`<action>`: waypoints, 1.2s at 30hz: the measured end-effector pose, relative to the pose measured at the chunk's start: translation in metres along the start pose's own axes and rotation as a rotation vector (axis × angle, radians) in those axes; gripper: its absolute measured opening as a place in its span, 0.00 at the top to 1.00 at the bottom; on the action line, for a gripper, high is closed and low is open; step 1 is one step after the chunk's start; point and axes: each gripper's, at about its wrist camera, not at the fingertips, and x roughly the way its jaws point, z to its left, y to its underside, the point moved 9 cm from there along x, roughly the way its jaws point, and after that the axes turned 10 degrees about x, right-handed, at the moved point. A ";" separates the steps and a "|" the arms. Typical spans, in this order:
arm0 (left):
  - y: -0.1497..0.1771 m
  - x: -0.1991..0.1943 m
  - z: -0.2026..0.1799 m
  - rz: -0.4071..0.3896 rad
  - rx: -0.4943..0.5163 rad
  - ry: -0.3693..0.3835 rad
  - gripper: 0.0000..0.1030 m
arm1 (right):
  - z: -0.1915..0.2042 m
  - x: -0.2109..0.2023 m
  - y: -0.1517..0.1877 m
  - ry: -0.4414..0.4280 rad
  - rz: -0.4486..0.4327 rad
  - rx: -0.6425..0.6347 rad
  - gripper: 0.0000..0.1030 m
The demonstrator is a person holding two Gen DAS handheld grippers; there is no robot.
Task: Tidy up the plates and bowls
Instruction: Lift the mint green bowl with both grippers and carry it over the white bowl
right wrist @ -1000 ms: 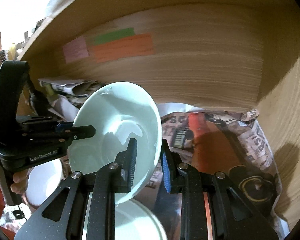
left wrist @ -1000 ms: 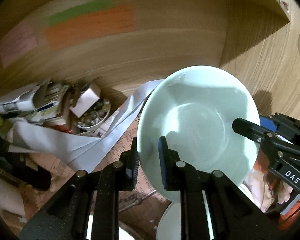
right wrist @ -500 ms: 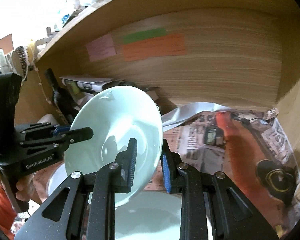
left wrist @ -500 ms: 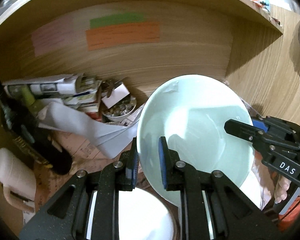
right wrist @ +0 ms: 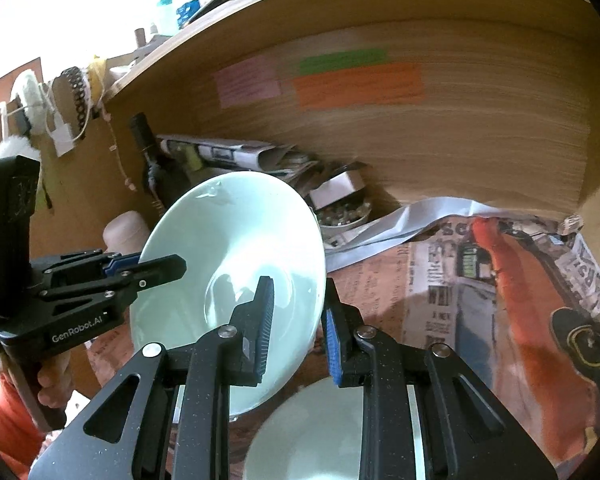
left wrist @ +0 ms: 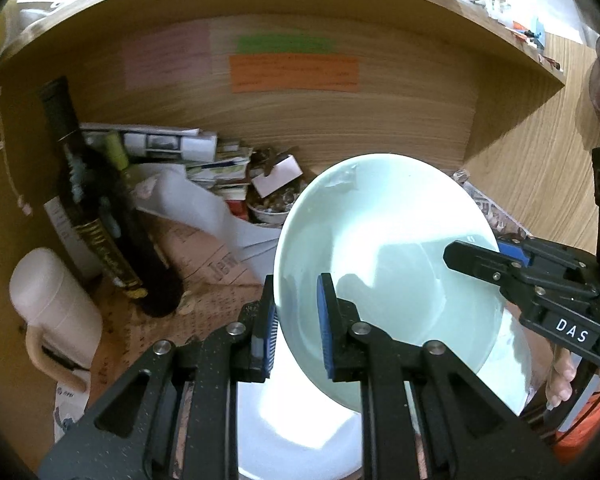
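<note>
— Where was the bowl (left wrist: 384,256)?
— In the air, tilted, above a white plate (left wrist: 300,432) and the newspaper (right wrist: 480,280). My left gripper (left wrist: 296,320) pinched one rim and my right gripper (right wrist: 298,328) the opposite rim.
— What else was there?
— A dark bottle (left wrist: 96,208) stood nearby.

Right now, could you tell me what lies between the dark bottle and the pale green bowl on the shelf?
In the left wrist view, newspaper lining and a crumpled white sheet lie between the dark bottle and the pale green bowl.
</note>
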 end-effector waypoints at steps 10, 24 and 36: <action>0.029 -0.015 0.018 0.020 -0.042 -0.026 0.83 | 0.019 0.013 0.021 -0.038 0.050 -0.009 0.80; 0.062 -0.011 0.030 0.072 -0.074 -0.039 0.83 | 0.028 0.035 0.048 -0.050 0.130 -0.008 0.80; 0.083 -0.012 0.040 0.107 -0.091 -0.046 0.83 | 0.037 0.051 0.064 -0.053 0.180 -0.035 0.80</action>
